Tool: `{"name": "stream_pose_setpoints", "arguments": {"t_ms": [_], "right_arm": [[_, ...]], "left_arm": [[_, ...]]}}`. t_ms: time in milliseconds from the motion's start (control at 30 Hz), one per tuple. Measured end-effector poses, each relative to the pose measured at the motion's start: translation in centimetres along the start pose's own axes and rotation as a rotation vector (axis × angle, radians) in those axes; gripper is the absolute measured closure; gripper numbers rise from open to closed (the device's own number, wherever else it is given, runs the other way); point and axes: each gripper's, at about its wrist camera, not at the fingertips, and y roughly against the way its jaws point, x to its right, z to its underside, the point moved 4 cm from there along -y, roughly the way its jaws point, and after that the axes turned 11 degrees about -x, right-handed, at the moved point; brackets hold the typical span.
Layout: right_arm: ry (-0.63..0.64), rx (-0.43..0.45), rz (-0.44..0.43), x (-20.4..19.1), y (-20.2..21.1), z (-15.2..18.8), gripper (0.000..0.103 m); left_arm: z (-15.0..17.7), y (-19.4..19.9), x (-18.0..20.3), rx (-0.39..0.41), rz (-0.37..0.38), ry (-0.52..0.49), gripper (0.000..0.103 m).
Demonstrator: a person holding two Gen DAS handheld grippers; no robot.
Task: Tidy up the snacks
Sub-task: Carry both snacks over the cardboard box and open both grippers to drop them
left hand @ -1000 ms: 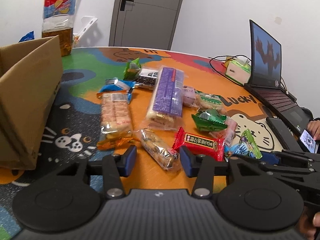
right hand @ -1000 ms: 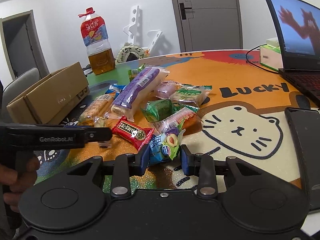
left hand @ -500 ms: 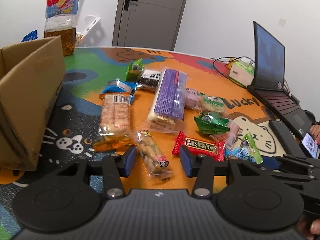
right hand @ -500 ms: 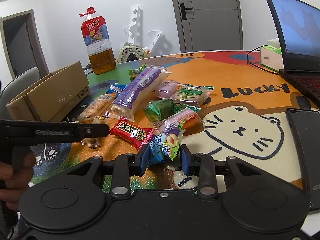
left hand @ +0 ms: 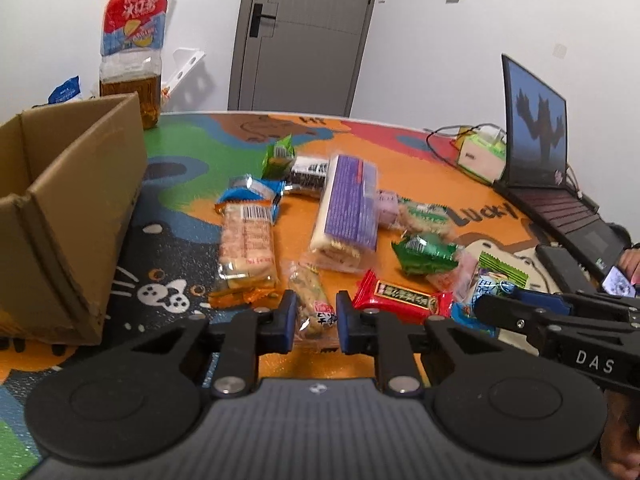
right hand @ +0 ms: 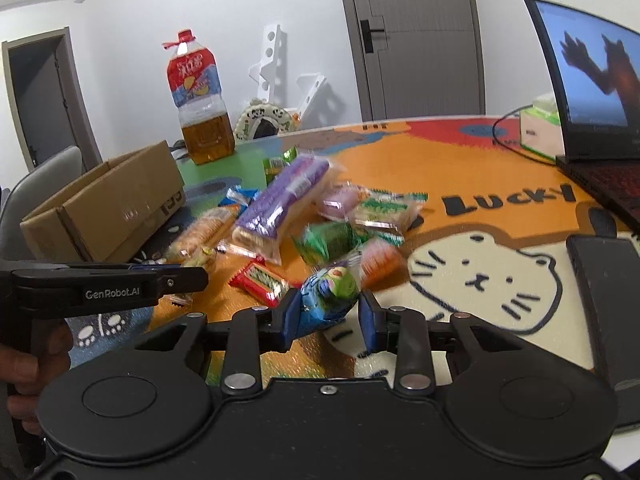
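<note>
Since a second ago, my left gripper [left hand: 316, 320] has narrowed its fingers from wide apart onto the clear-wrapped snack bar [left hand: 312, 300], low centre of the left view; they look closed on it, though contact is hard to confirm. My right gripper [right hand: 326, 314] has lifted the blue-green packet [right hand: 330, 298], one pad touching, the other showing a gap, so I cannot tell how firm that hold is. I judge both are bound for the cardboard box [left hand: 68, 208] at left.
</note>
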Motion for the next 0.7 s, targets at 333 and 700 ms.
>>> {"name": "stream_pose_setpoints", "arguments": {"t_ms": [333, 700], "right_arm": [[0.035, 0.061, -0.021, -1.7, 1.3, -1.8, 0.072], [0.08, 0.106, -0.071, -4.7, 1.6, -3.9, 0.073]], "left_arm": [[-1.4, 3.7, -1.0, 0.091, 0.002, 0.016, 0.084], [-2.9, 6.9, -3.0, 0.172, -0.025, 0.043, 0.084]]}}
